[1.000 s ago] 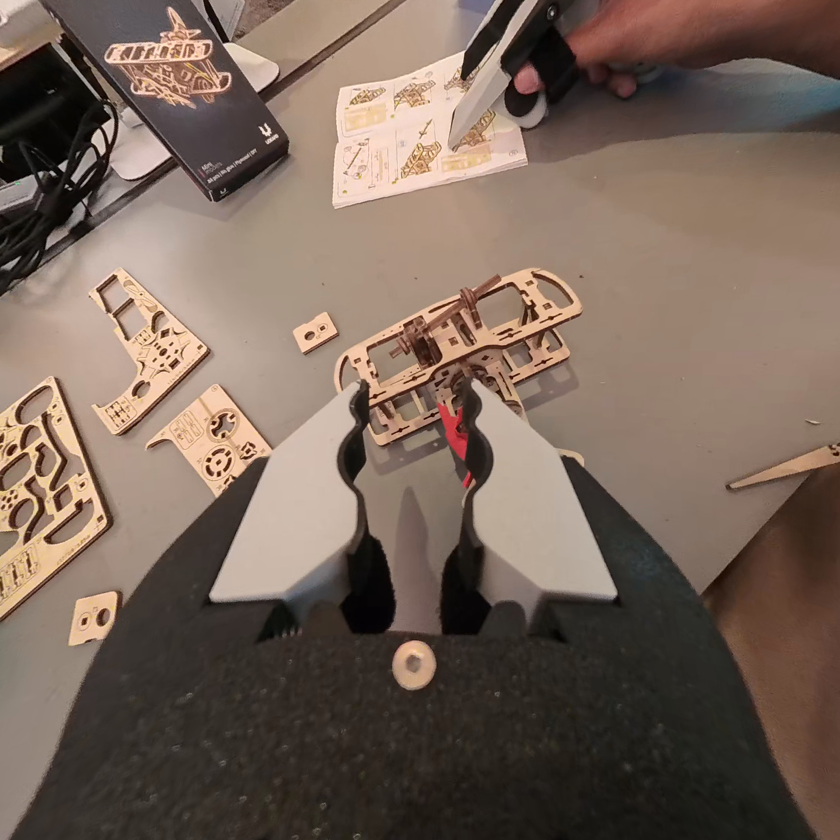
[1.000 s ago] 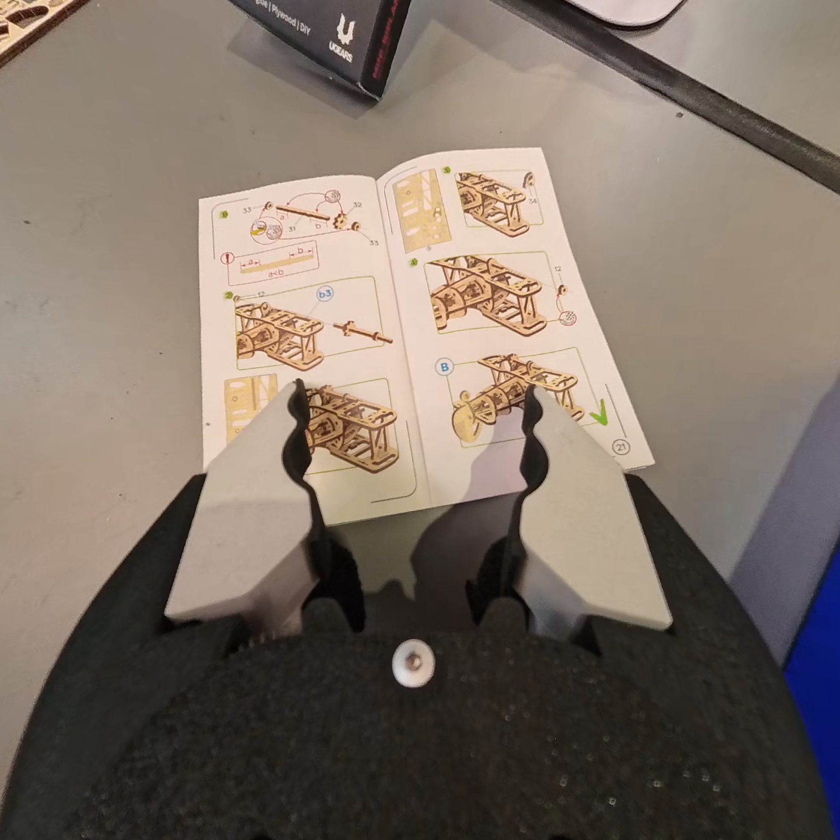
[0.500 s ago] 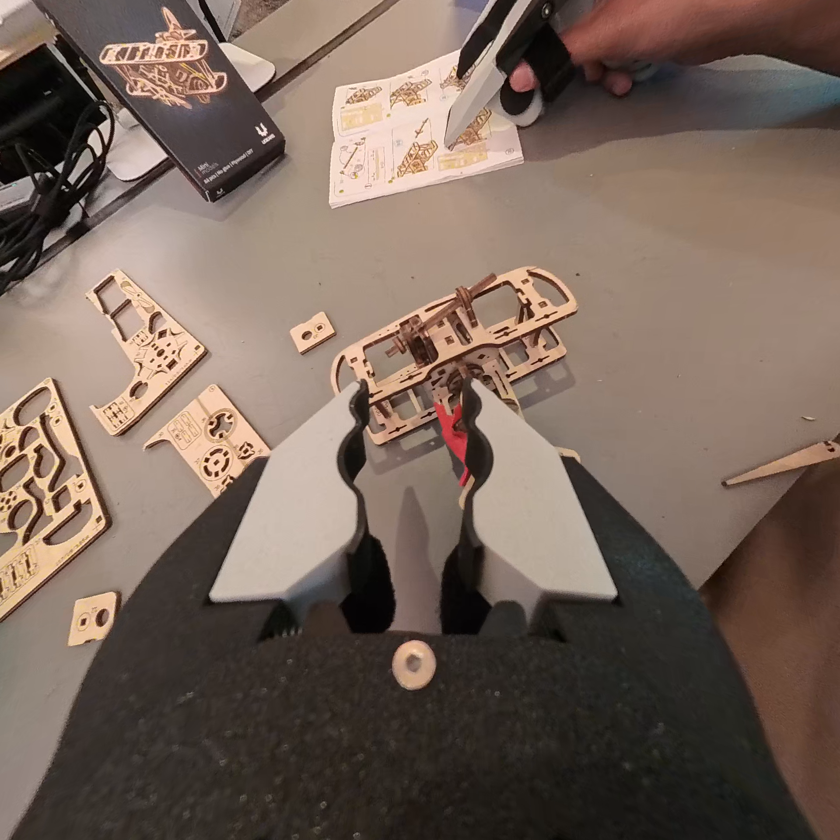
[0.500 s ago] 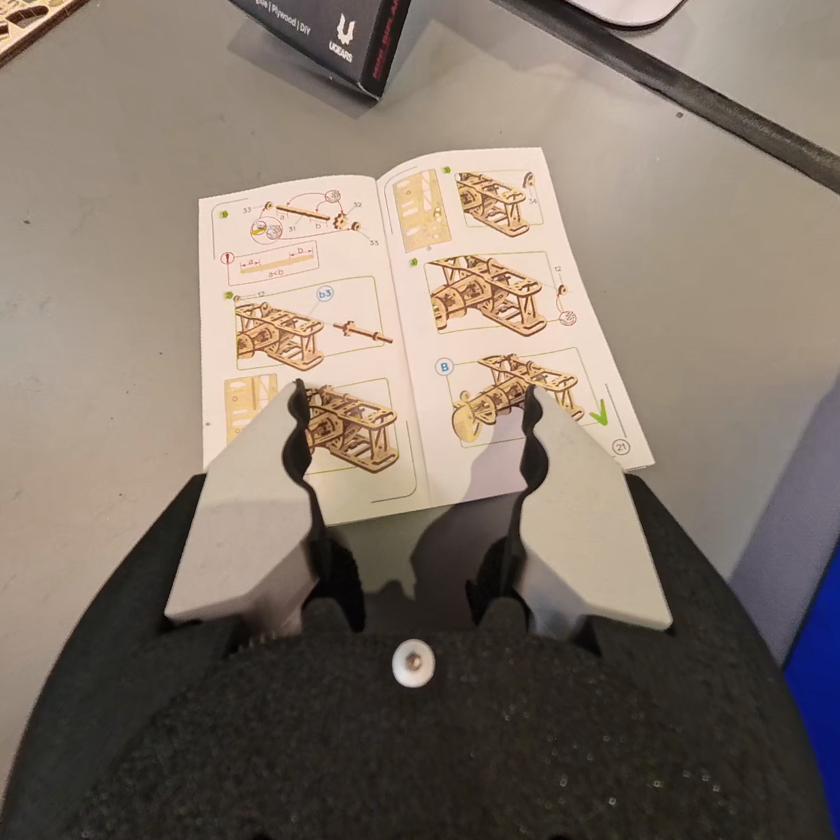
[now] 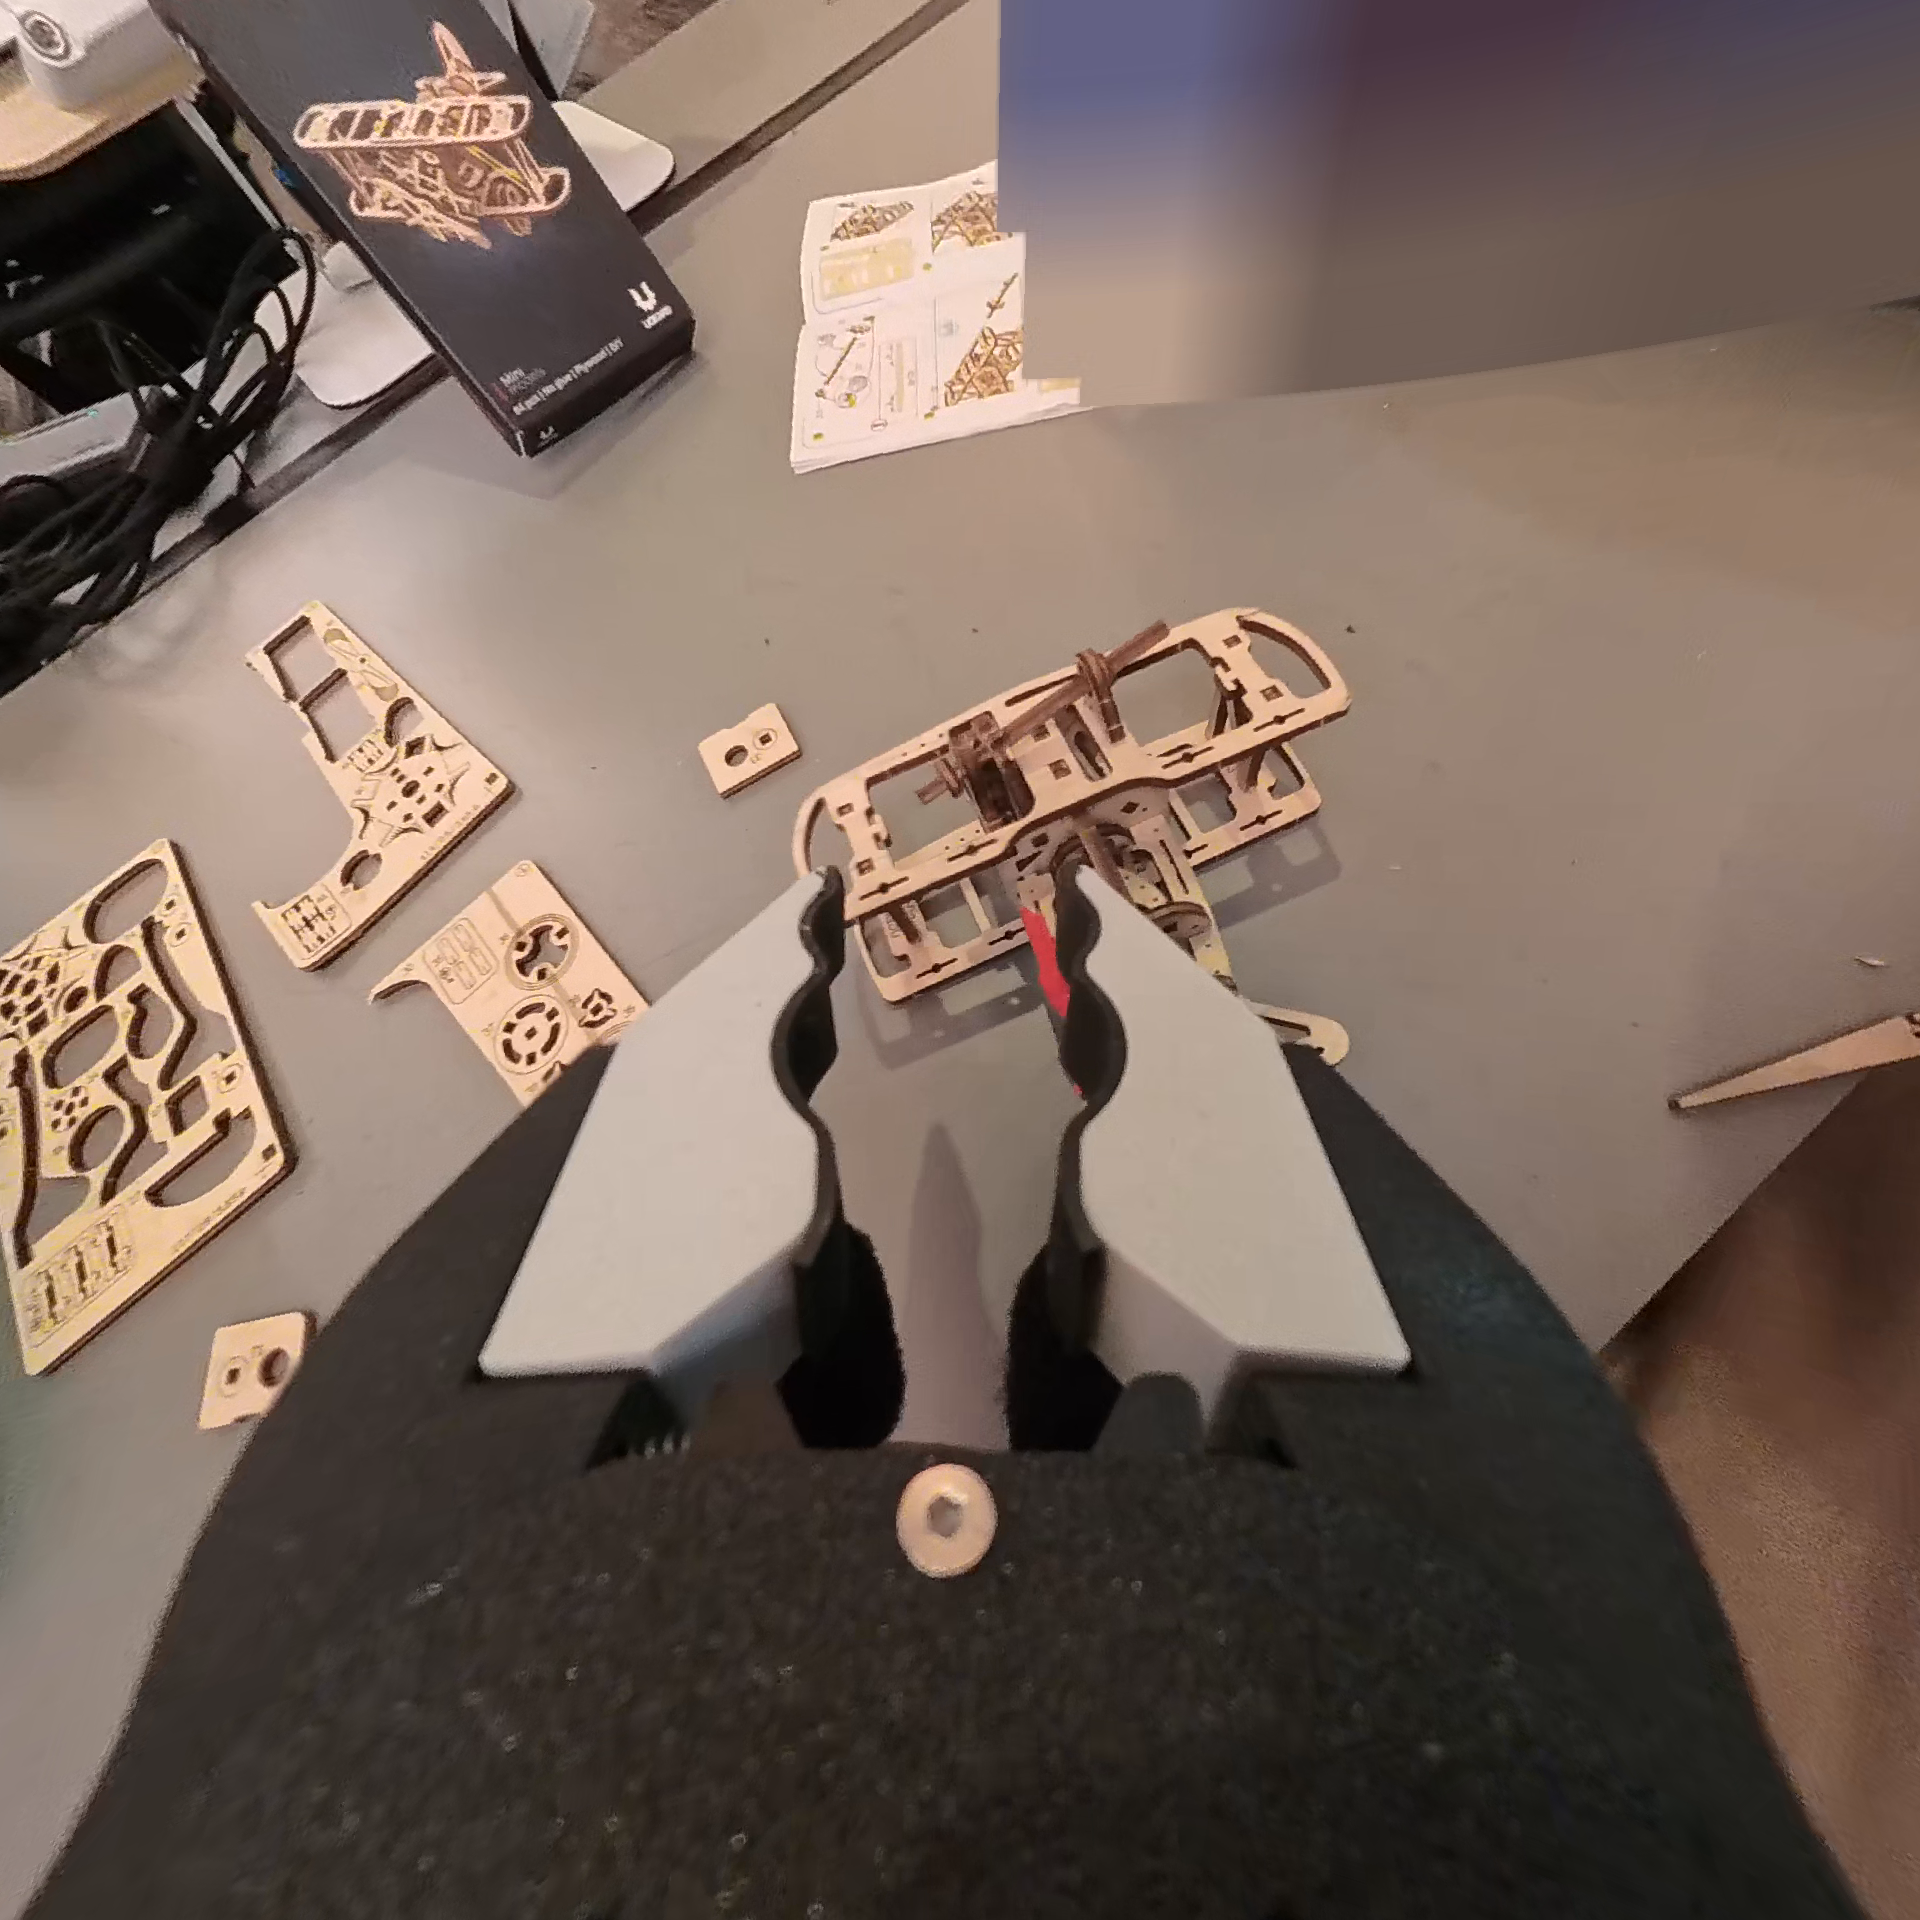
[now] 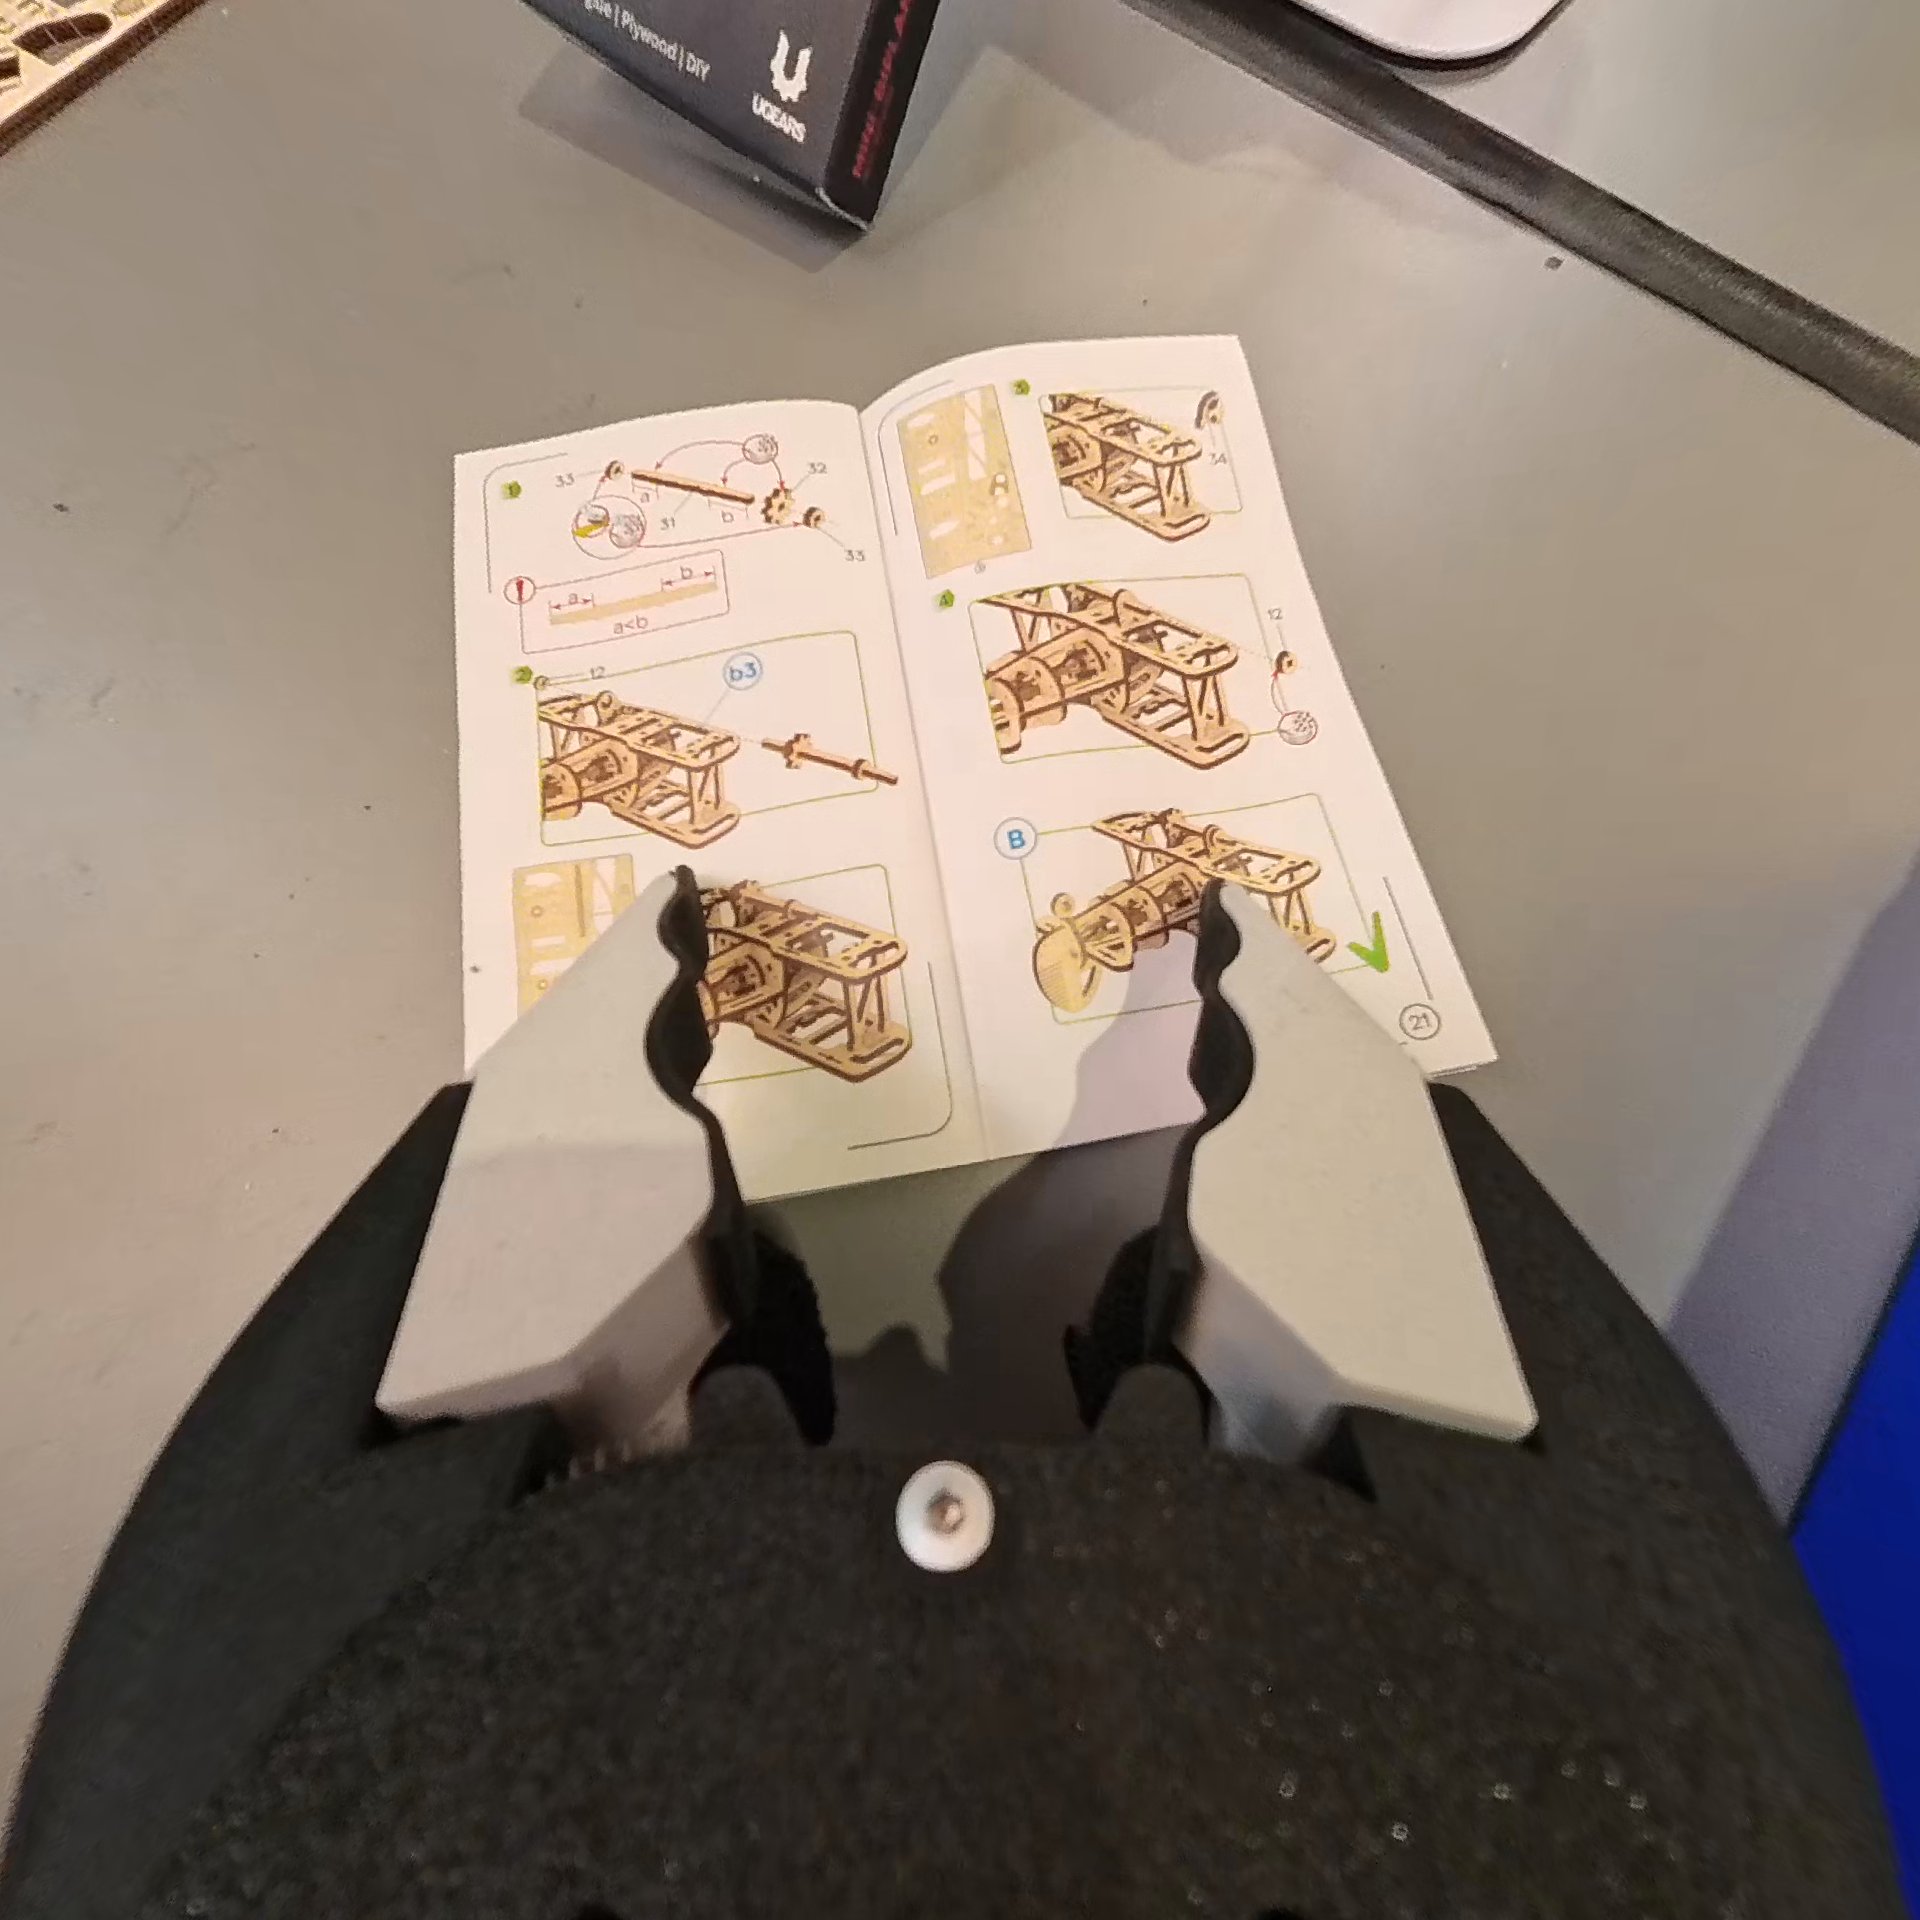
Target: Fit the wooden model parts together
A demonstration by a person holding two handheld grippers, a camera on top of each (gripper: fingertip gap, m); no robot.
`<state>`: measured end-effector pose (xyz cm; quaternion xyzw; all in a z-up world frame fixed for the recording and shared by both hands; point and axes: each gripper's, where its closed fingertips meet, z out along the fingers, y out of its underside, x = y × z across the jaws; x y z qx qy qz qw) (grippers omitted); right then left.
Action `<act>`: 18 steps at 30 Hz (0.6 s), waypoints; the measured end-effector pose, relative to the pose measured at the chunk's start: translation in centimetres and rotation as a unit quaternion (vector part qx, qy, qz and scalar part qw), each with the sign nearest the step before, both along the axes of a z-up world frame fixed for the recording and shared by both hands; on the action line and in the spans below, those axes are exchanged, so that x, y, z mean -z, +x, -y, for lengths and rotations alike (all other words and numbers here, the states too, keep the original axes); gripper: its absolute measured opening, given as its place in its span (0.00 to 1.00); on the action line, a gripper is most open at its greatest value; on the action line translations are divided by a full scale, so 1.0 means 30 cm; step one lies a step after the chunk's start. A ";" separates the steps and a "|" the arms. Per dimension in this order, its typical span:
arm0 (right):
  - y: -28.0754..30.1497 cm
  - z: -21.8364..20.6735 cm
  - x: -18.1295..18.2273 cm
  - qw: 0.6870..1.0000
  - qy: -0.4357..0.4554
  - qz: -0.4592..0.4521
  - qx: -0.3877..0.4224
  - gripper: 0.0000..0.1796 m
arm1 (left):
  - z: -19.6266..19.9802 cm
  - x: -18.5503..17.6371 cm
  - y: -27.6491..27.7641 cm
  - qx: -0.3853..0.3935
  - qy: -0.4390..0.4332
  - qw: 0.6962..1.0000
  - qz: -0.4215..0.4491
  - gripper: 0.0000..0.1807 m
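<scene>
A partly built wooden biplane model lies on the grey table, with a red part at its near side. My left gripper is open and empty; its fingertips sit just short of the model, and the right finger is beside the red part. Punched plywood sheets lie to the left. My right gripper is open and empty, low over the near edge of an open instruction booklet. A blurred patch hides it in the left wrist view.
A black model box leans at the back, next to the booklet. Small square offcuts and a thin wooden sliver lie loose. Black cables hang far left. The table edge runs close on the right.
The left wrist view has shifted slightly, with the model still just beyond the fingertips. The right gripper has not moved over the booklet.
</scene>
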<state>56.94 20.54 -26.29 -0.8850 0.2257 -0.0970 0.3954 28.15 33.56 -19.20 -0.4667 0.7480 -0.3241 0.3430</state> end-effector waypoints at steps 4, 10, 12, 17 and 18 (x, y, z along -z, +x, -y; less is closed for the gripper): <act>0.000 0.000 0.000 1.000 0.000 0.000 0.000 0.52 | -0.009 0.014 0.011 -0.002 0.006 1.000 -0.004 0.21; 0.000 0.001 -0.001 1.000 0.000 0.000 0.000 0.52 | -0.023 0.054 0.037 -0.006 0.003 1.000 -0.024 0.21; 0.000 0.000 -0.001 1.000 0.000 0.000 0.000 0.52 | -0.018 0.048 0.037 -0.003 -0.003 1.000 -0.021 0.21; 0.000 0.001 -0.001 1.000 0.000 0.000 0.000 0.52 | 0.004 0.024 0.018 0.010 -0.024 1.000 -0.014 0.21; 0.000 0.001 -0.001 1.000 0.000 0.000 0.000 0.52 | 0.007 0.024 0.014 0.012 -0.028 0.999 -0.016 0.21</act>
